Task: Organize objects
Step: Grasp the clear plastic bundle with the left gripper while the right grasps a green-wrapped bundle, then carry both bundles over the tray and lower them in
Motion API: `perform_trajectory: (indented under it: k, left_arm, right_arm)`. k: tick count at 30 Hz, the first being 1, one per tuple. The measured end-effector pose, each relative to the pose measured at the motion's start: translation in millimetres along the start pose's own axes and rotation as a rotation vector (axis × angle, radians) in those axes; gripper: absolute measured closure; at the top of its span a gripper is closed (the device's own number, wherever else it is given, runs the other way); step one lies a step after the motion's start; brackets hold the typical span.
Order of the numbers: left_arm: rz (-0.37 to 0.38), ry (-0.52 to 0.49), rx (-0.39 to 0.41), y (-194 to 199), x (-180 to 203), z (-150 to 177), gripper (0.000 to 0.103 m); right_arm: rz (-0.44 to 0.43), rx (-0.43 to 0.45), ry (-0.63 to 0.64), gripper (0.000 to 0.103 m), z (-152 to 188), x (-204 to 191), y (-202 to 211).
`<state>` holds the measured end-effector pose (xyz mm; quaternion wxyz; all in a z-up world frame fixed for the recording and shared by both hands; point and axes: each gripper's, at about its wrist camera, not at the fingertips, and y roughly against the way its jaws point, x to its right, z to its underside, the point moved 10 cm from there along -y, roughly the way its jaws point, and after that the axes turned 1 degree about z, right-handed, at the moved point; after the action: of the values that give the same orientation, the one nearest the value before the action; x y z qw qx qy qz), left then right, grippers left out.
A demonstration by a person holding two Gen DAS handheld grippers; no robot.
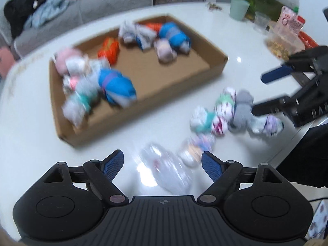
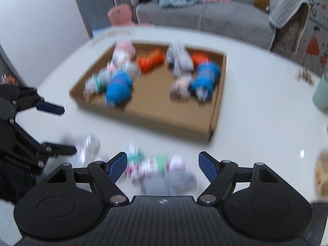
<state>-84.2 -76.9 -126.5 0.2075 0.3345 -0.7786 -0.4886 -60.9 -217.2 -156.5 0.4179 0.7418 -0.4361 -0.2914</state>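
A shallow cardboard tray [image 1: 215,61] [image 2: 217,102] on the white table holds several rolled sock bundles, among them blue ones [image 1: 116,86] [image 2: 119,88] and orange ones [image 1: 108,50] [image 2: 150,60]. Loose bundles lie in front of it: a grey one [image 1: 242,110] [image 2: 170,182], a white, green and pink one [image 1: 223,106] [image 2: 157,164] and a pastel one [image 1: 196,145]. My left gripper [image 1: 162,160] [image 2: 65,129] stands open over a clear plastic wrapper [image 1: 166,170]. My right gripper [image 2: 163,162] [image 1: 264,94] is open above the loose bundles, its pads off them. Everything is motion-blurred.
A mint cup [image 1: 238,8] [image 2: 321,96], a clear container [image 1: 261,20] and snack bags [image 1: 285,39] stand at the table's far right. A grey sofa [image 2: 205,18] with heaped clothes and a pink chair [image 2: 120,16] are behind the table.
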Motion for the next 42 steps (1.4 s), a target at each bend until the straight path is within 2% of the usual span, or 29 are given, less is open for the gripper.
perform_trajectory:
  k: [5, 8, 10, 14, 16, 18, 20, 24, 33, 38, 42]
  left_arm:
    - [-0.011, 0.019, -0.028, -23.5, 3.5, 11.5, 0.016]
    - [-0.010, 0.055, -0.047, -35.7, 0.6, 15.1, 0.018]
    - [-0.007, 0.073, -0.055, -42.1, -1.3, 18.1, 0.019]
    - [-0.013, 0.076, -0.051, -48.7, -4.3, 19.4, 0.022]
    - [-0.006, 0.083, -0.043, -48.1, -5.9, 17.6, 0.026]
    - [-0.008, 0.087, -0.037, -45.7, -8.0, 16.6, 0.038]
    - [-0.006, 0.087, -0.035, -43.3, -10.1, 16.3, 0.045]
    - [0.016, 0.087, -0.039, -39.3, -11.6, 19.3, 0.053]
    - [0.002, 0.075, -0.025, -23.8, -24.4, 15.8, 0.055]
    - [-0.004, 0.095, -0.024, -18.0, -33.1, 15.6, 0.056]
    - [-0.013, 0.101, 0.032, 2.2, -42.1, -2.6, 0.056]
  right_arm:
    - [0.020, -0.104, 0.028, 0.030, 23.2, -3.7, -20.1]
    - [0.062, -0.161, 0.044, 0.032, 33.9, -4.3, -34.1]
    - [0.081, -0.203, 0.062, 0.046, 43.5, -4.5, -40.7]
    - [0.093, -0.242, 0.082, 0.055, 54.2, -4.2, -46.1]
    - [0.089, -0.236, 0.065, 0.060, 54.1, -1.7, -44.9]
    - [0.087, -0.234, 0.054, 0.065, 53.3, -0.5, -43.9]
    - [0.083, -0.235, 0.051, 0.067, 53.1, -0.7, -43.3]
    - [0.068, -0.228, 0.040, 0.070, 52.1, -3.0, -38.8]
    - [0.037, -0.158, -0.026, 0.070, 36.0, 5.0, -9.4]
    - [0.051, -0.144, -0.028, 0.070, 27.9, 16.2, -3.4]
    - [0.044, -0.060, -0.058, 0.070, 12.9, 22.4, 17.2]
